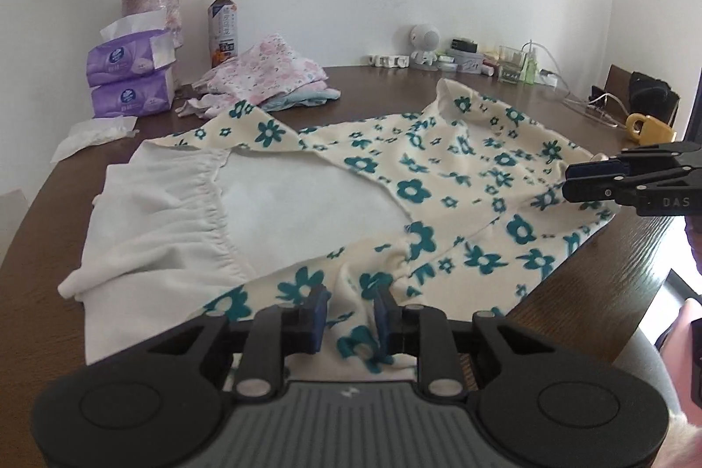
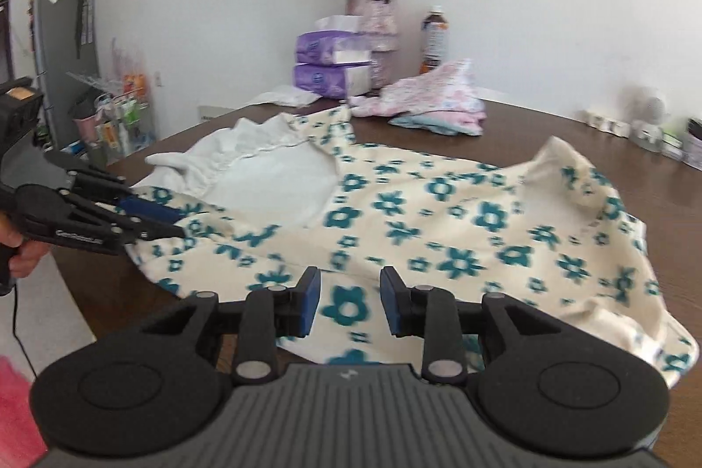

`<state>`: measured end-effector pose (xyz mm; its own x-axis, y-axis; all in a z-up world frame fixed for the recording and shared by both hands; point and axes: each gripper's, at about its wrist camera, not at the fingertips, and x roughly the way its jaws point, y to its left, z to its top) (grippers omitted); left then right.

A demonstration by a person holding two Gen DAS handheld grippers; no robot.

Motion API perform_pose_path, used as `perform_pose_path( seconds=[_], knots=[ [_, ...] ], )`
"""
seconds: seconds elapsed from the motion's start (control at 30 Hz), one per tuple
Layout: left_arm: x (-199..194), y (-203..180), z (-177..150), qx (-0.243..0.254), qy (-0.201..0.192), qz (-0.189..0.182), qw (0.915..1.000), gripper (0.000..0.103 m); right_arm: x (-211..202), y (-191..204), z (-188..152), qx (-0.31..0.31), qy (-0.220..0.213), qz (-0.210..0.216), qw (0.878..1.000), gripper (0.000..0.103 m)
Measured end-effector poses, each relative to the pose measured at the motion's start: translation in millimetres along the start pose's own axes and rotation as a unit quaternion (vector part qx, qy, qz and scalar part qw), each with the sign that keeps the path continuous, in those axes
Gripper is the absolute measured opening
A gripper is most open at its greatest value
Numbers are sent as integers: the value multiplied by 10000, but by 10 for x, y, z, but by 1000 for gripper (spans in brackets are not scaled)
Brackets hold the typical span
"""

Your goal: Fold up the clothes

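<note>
The floral garment (image 1: pixel 438 187) lies spread on the bench (image 1: pixel 395 86), long axis running from waistband to leg ends. The left gripper (image 1: pixel 349 319) and right gripper (image 2: pixel 350 303) sit at its near edge, jaws slightly open, apparently empty, cloth just beneath each.

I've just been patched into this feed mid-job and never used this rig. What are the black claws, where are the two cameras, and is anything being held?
Each claw is a hand-held gripper; its camera looks along its own jaws. The left gripper and the right gripper both hover, jaws apart, over the flowered garment on the brown table; neither is clamping it. Each view also shows the other gripper at its edge. Behind lie a folded pink pile, tissue packs, a bottle and a vase of flowers.
</note>
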<state>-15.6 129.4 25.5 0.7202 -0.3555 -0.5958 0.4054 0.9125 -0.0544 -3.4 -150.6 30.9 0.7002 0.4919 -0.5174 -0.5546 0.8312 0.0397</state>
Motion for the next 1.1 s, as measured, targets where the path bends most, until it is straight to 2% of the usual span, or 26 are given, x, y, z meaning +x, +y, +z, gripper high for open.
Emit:
perform_pose_path(
  seconds=[0.07,0.13,0.2,0.27,0.3,0.33,0.4,0.57,0.7,0.77,0.8,0.87,0.93,1.0,1.1],
  knots=[
    [24,-110,98,135,-26,-140,9998,30,-98,-204,-10,168,-18,-250,9995,33],
    [112,-223,163,375,88,-127,9992,42,-113,-336,-34,178,88,-417,9989,39],
    [268,-323,169,692,384,39,9969,42,-70,-381,-79,170,317,-407,9985,39],
    [336,-359,132,891,449,102,9950,35,-31,-404,-134,166,554,-367,9976,38],
    [336,-351,136,933,509,17,9943,14,-11,-416,-161,164,673,-347,9970,36],
    [312,-333,149,935,549,-76,9941,6,-10,-433,-184,185,751,-289,9966,24],
    [240,-304,166,940,614,-258,9933,6,-70,-483,-214,300,777,-50,9965,2],
    [95,-270,125,942,909,-720,9888,6,-357,-789,-170,1052,632,932,9881,2],
    [115,-338,87,1186,1052,-638,9853,7,-216,-794,-310,936,1282,839,9838,2],
    [113,-359,90,1251,1088,-593,9844,10,-220,-769,-304,898,1311,817,9839,3],
    [108,-352,99,1209,1101,-577,9849,15,-234,-758,-288,855,1305,784,9846,5],
    [79,-321,136,1073,981,-575,9877,18,-271,-738,-260,773,1287,732,9859,10],
    [50,-281,192,900,774,-604,9911,22,-351,-724,-240,721,1209,745,9872,25],
    [38,-257,258,706,571,-673,9936,23,-444,-720,-207,750,984,724,9897,33],
    [105,-289,362,478,337,-841,9947,26,-446,-698,-161,780,718,643,9923,33]
  ],
)
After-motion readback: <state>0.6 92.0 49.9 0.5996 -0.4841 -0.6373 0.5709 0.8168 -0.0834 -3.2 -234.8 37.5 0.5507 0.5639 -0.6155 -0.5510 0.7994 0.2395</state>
